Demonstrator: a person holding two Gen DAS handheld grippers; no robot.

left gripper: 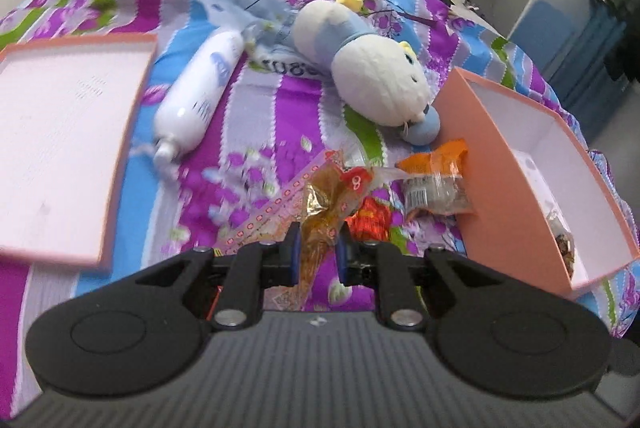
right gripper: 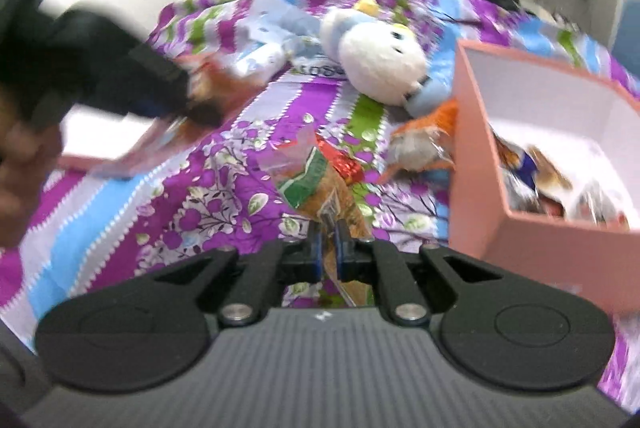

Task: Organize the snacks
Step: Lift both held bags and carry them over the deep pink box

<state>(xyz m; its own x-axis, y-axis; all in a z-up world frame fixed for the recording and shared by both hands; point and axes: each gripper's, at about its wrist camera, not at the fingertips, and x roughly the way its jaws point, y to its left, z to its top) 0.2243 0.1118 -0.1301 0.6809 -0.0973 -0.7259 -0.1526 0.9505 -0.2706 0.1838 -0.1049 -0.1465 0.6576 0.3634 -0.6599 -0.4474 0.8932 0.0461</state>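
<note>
On the floral bed point(left gripper: 280, 108), right of the plush toy point(left gripper: 372, 76), a pink box point(right gripper: 480, 132) holds wrapped snacks point(right gripper: 536, 172); the left claw point(left gripper: 318, 248) grips an amber snack packet point(left gripper: 324, 216), the right claw point(right gripper: 329, 248) a green-topped snack packet point(right gripper: 320, 188).

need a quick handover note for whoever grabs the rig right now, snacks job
Left gripper: shut on an amber snack packet, lifted over the bedspread.
Right gripper: shut on a green-topped snack packet.
Open pink box sits to the right, with several snacks already inside.
Pink lid lies on the left.
Left to do: drop both held packets in the box, then collect the orange packet beside the box and the red wrapper on the bedspread.
The plush toy and white bottle are not snacks.
</note>
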